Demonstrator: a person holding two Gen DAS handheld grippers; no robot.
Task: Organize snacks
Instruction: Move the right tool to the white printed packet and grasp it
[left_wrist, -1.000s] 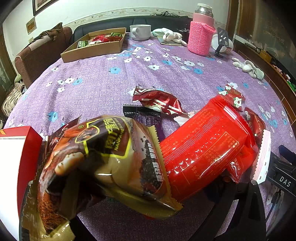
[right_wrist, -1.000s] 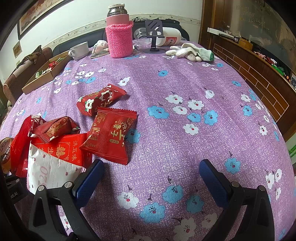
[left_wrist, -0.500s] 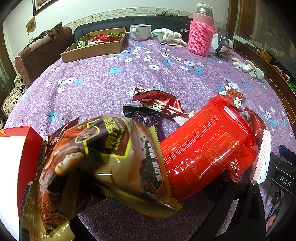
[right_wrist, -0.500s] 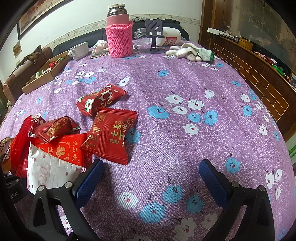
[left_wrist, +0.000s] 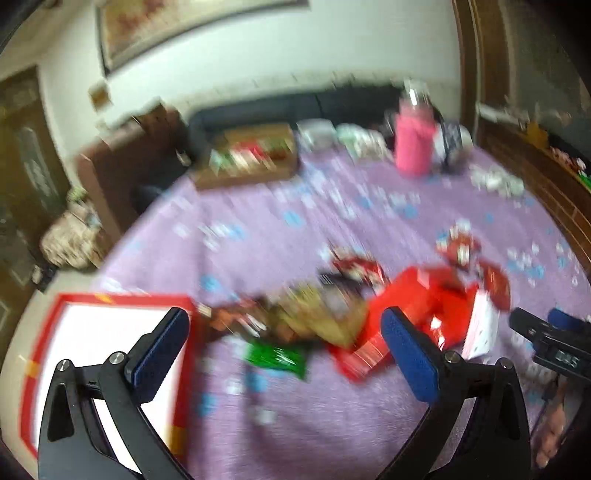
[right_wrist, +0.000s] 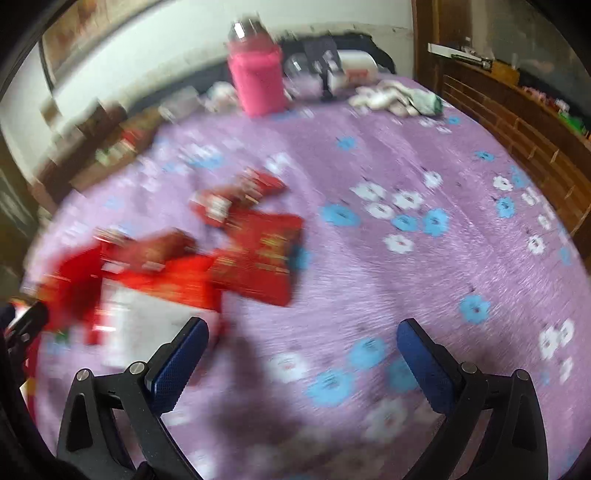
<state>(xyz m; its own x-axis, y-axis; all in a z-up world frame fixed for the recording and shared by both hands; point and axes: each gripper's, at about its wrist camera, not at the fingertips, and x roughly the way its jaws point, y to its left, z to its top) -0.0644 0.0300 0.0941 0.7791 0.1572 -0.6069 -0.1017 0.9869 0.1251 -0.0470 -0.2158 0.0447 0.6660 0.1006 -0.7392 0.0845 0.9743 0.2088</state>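
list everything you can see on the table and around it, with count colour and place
tablecloth: 1, purple with blue and white flowers, covers the table
snack packets: several, mostly red, blurred pile, near left
brown packet: 1, brown-gold, pile's left end
green packet: 1, green, in front of the pile
red-edged box: 1, white inside, near left edge
cardboard box: 1, brown, holds snacks, far left
flask: 1, pink sleeve, far side
gloves: white heap, far right
sofa: 1, dark, behind table
left gripper: black, blue pads, open, empty
right gripper: black, blue pads, open, empty
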